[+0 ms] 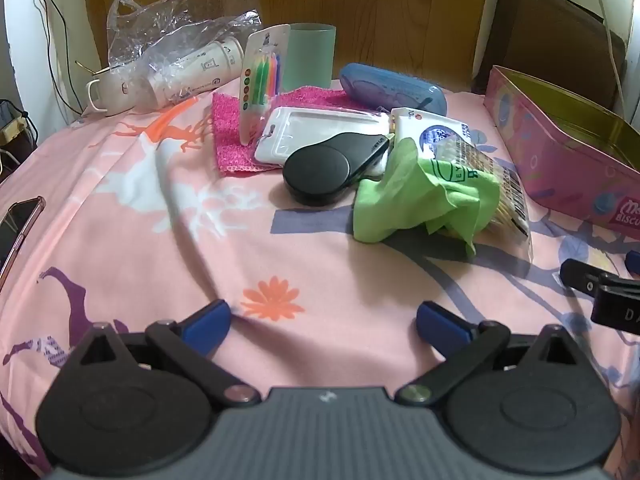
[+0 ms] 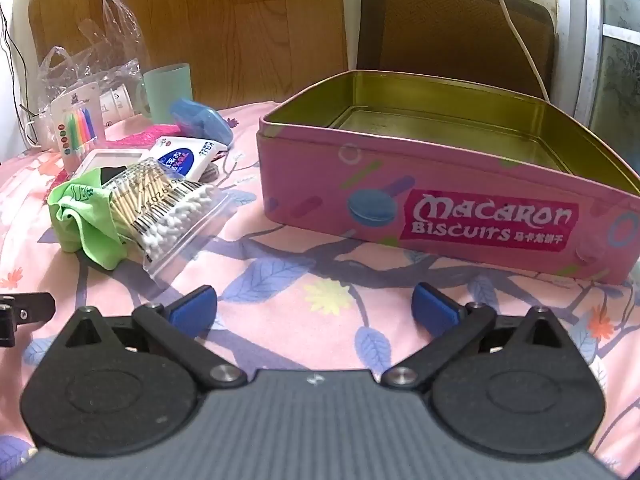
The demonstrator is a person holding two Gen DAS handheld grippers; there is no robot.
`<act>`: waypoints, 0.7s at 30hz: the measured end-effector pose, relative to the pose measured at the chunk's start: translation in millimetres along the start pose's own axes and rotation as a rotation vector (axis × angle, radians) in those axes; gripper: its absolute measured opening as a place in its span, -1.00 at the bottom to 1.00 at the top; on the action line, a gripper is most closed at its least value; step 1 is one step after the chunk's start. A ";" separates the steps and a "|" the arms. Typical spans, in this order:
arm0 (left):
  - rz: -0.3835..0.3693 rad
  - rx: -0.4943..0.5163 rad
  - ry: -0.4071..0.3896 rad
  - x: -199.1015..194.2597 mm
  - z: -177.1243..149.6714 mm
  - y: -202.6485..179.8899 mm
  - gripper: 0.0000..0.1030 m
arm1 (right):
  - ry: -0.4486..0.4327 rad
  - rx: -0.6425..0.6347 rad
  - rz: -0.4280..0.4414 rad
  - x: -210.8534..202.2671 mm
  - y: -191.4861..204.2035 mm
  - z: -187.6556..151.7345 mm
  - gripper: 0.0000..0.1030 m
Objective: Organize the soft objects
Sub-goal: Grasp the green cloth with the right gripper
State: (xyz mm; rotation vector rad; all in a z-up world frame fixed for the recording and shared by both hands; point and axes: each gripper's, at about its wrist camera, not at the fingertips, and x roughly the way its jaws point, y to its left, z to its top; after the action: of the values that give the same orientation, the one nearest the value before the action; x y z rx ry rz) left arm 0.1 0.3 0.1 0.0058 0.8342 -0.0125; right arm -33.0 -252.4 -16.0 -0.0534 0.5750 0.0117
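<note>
Left gripper [image 1: 324, 320]: jaws spread wide, nothing btwn the 2 blue pads, only the pink floral bedsheet [image 1: 280, 248] under them. Right gripper [image 2: 314, 310]: jaws also spread wide, empty, over the same sheet.

Left view: crumpled lime-green soft cloth [image 1: 416, 196] sits ahead of the jaws, a bit right of the right pad, well apart from both pads. It lies against a clear plastic bag of cotton swabs [image 1: 492, 184], which is right of it. Flat black oval case [image 1: 332, 172] just beyond the gap btwn jaws, touching the cloth's left edge. White plastic card holder [image 1: 320, 128] behind the case, lying on a magenta knit cloth [image 1: 236, 136]. White tissue pack w/ blue print [image 1: 432, 132] behind the green cloth. Pack of coloured candles [image 1: 262, 76] leans upright far ahead; mint-green cup [image 1: 312, 56] and blue glasses case [image 1: 392, 88] beyond that. Phone in clear case [image 1: 18, 224] far left of the left pad.

Right view: open pink rectangular biscuit tin w/ gold inside [image 2: 460, 208] ahead of the jaws, mostly past the right pad, looks empty. Green cloth and swab bag are ahead-left of the left pad, apart from the tin.
</note>
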 end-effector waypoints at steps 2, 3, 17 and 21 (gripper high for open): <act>-0.006 0.002 -0.006 -0.4 -0.7 0.5 0.99 | -0.007 0.015 0.009 -0.7 -1.4 0.0 1.00; -0.012 0.002 -0.010 -0.9 -1.3 1.1 0.99 | -0.011 0.027 0.016 -1.1 -2.5 0.0 1.00; -0.150 -0.064 -0.151 -15.2 -12.6 39.5 0.99 | -0.231 -0.172 0.245 -36.1 56.5 7.0 0.01; -0.154 -0.101 -0.184 -20.7 -11.0 58.7 0.99 | -0.248 -0.341 0.273 -16.1 105.5 27.5 0.01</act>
State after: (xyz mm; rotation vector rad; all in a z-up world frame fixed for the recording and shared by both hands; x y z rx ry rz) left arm -21.2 59.2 8.0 -0.1526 0.6488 -0.1144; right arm -34.4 -145.5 10.8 -0.3003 0.3241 0.3774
